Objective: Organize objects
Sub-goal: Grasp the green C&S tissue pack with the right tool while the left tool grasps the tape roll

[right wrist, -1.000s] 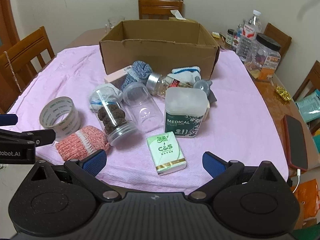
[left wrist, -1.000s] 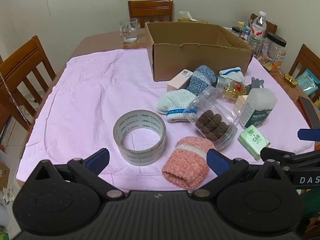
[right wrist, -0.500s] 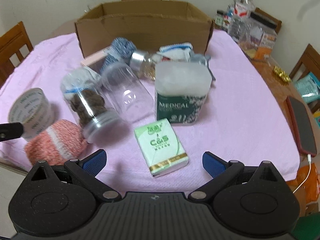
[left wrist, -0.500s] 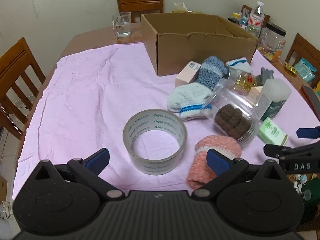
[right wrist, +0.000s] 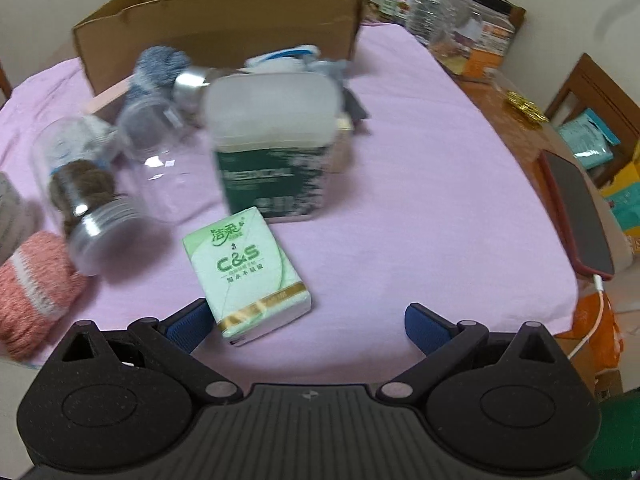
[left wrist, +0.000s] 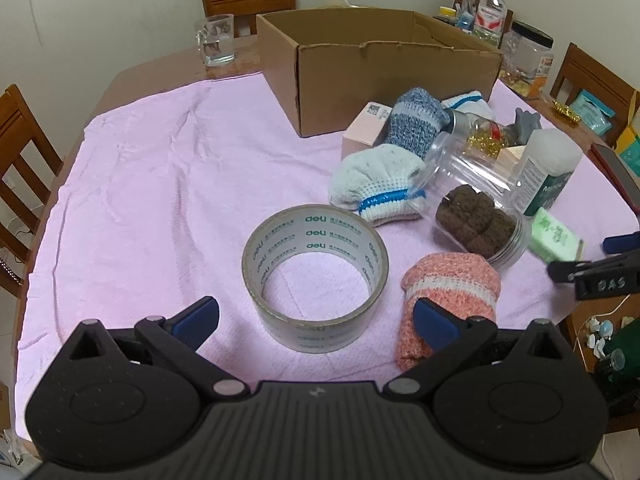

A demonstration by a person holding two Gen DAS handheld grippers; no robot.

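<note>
A pink cloth [left wrist: 152, 184] covers your tabletop [left wrist: 160, 68], wooden chairs around it, an open cardboard box [left wrist: 376, 76] near the far edge. The right wrist view is smeared — the jars and the box behind them are hard to make out, and only the green tissue pack [right wrist: 246, 276] reads cleanly. In the left wrist view that pack is half cut off behind the jar of brown balls [left wrist: 476, 220], which lies on its side.

The tissue pack lies flat near the tabletop's near edge, its long axis running away from you and tilted slightly left, gold band at the near end. The tape roll [left wrist: 316, 276] stands on its rim edge-down, hole facing up, beside the pink sock [left wrist: 448, 300].

Your left gripper [left wrist: 316, 320] is spread wide, nothing in it, the tape roll just ahead between the fingers. Your right gripper [right wrist: 306, 322] is also spread and unloaded — compared with half a second ago it has closed in, the pack's near corner now beside its left finger.
</note>
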